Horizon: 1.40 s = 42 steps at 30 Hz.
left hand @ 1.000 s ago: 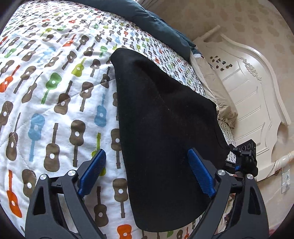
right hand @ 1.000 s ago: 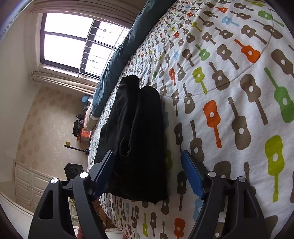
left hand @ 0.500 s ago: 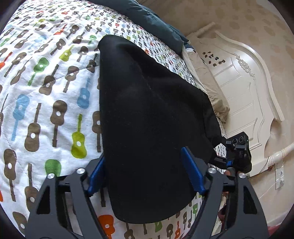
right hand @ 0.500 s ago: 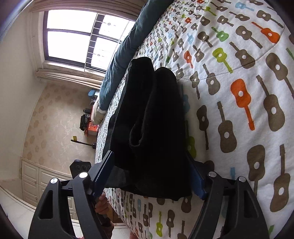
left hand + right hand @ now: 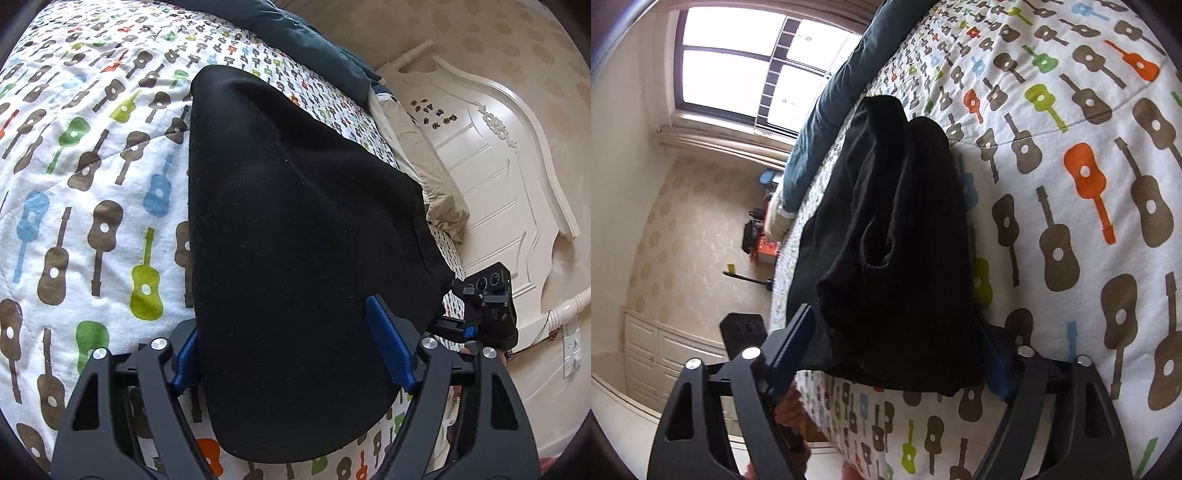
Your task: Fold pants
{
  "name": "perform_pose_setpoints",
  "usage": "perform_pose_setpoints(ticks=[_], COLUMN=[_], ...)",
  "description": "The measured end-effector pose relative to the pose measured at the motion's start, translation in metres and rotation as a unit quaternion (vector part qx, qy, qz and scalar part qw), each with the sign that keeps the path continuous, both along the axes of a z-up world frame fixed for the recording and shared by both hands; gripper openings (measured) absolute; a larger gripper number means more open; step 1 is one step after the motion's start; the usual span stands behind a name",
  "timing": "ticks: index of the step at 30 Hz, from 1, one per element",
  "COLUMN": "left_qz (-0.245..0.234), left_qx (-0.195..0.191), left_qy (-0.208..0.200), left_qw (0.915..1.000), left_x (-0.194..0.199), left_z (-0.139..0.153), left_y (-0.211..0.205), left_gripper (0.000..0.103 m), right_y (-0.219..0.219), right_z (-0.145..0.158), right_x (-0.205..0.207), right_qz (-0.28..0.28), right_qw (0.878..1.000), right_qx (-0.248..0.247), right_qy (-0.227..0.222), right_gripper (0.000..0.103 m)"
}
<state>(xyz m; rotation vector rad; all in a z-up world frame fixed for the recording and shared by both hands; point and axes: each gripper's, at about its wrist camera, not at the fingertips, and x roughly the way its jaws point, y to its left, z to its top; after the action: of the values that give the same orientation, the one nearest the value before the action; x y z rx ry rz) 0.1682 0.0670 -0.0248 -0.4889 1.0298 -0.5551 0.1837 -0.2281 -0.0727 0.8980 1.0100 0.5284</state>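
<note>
The black pants (image 5: 295, 229) lie folded lengthwise on the guitar-print quilt (image 5: 74, 184). My left gripper (image 5: 291, 350) is open, its blue pads on either side of the pants' near rounded end. In the right wrist view the pants (image 5: 897, 240) show as a bunched, layered end. My right gripper (image 5: 894, 350) is open, its fingers straddling that end, the right pad partly hidden under cloth. The right gripper's body (image 5: 487, 306) shows at the pants' far corner in the left wrist view.
A dark teal blanket (image 5: 295, 33) lies along the far side of the bed. A white headboard (image 5: 498, 166) and beige pillow (image 5: 436, 192) are at the right. In the right wrist view a window (image 5: 757, 62), cabinets (image 5: 657, 350) and floor clutter (image 5: 757, 243) lie beyond the bed edge.
Both grippers have moved forward onto the pants' ends, so the cloth now lies between the open fingers. The pants have not been lifted.
</note>
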Motion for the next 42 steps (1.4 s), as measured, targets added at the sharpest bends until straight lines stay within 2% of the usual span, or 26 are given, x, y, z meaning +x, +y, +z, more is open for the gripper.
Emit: perform_pose_setpoints(ticks=[1, 2, 4, 10, 16, 24, 26, 28, 30, 32, 35, 42], left_qz=[-0.001, -0.001, -0.004, -0.007, -0.008, -0.003, 0.000, 0.018, 0.035, 0.039, 0.043, 0.080], left_qx=[0.007, 0.011, 0.017, 0.036, 0.023, 0.025, 0.028, 0.034, 0.042, 0.035, 0.041, 0.064], left_qy=[-0.003, -0.005, -0.011, -0.018, -0.016, -0.021, -0.025, -0.024, -0.026, -0.028, -0.035, -0.030], left_qw=[1.0000, 0.9999, 0.9998, 0.9992, 0.9996, 0.9995, 0.9993, 0.9990, 0.9982, 0.9982, 0.9977, 0.9943], left_x=[-0.001, -0.001, -0.004, -0.018, -0.043, -0.056, -0.056, -0.056, -0.056, -0.057, -0.059, -0.074], left_z=[0.001, 0.002, 0.006, 0.017, 0.010, 0.010, 0.009, 0.006, 0.003, 0.001, 0.001, 0.005], left_y=[-0.001, 0.000, 0.000, -0.003, 0.001, 0.000, 0.000, 0.002, 0.005, 0.006, 0.006, 0.004], left_gripper=[0.068, 0.066, 0.058, 0.054, 0.054, 0.055, 0.060, 0.080, 0.092, 0.094, 0.098, 0.100], right_y=[0.002, -0.001, -0.005, -0.009, -0.014, -0.015, -0.013, -0.014, -0.012, -0.009, -0.004, 0.010], right_z=[-0.002, -0.004, -0.001, 0.009, -0.007, -0.011, -0.016, -0.018, -0.015, -0.009, -0.001, 0.009], right_x=[0.002, 0.001, -0.003, -0.024, -0.047, -0.059, -0.060, -0.061, -0.062, -0.064, -0.072, -0.092], right_qz=[0.002, -0.002, -0.005, -0.005, -0.006, -0.008, -0.008, -0.013, -0.007, -0.001, 0.001, -0.007], right_qw=[1.000, 1.000, 1.000, 1.000, 0.998, 0.998, 0.999, 0.998, 0.999, 1.000, 1.000, 0.996], right_qx=[-0.006, 0.010, 0.020, 0.029, 0.059, 0.060, 0.053, 0.052, 0.042, 0.023, -0.004, -0.083], right_qy=[0.008, 0.009, 0.003, -0.008, 0.005, 0.007, 0.010, 0.014, 0.011, 0.005, -0.002, -0.019], right_gripper=[0.046, 0.040, 0.036, 0.034, 0.034, 0.034, 0.041, 0.048, 0.055, 0.064, 0.071, 0.074])
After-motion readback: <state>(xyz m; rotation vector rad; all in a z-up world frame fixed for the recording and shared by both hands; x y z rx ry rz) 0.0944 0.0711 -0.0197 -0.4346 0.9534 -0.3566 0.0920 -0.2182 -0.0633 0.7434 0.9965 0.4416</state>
